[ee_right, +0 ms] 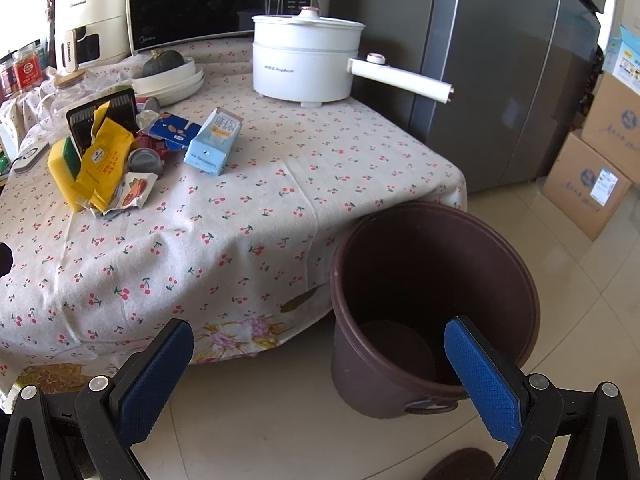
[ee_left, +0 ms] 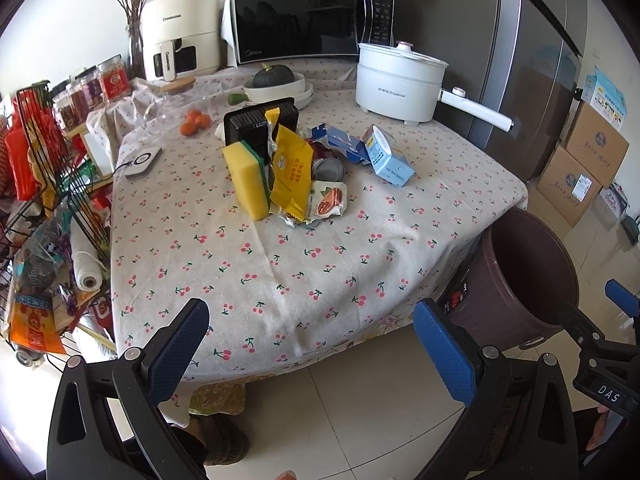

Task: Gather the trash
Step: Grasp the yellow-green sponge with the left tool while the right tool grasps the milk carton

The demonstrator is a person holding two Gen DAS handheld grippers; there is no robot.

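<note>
Microwave (ee_left: 308, 16), white pot (ee_left: 400, 80), fridge (ee_left: 532, 64)

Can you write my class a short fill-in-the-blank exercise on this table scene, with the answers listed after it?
1. The brown bin stands on the ____ beside the table.
2. Both the left gripper and the right gripper are ____ and hold nothing.
3. The yellow sponge has a ____ scrubbing layer.
4. The cloth on the table is printed with small red ____.

Answers: floor; open; green; cherries
</note>
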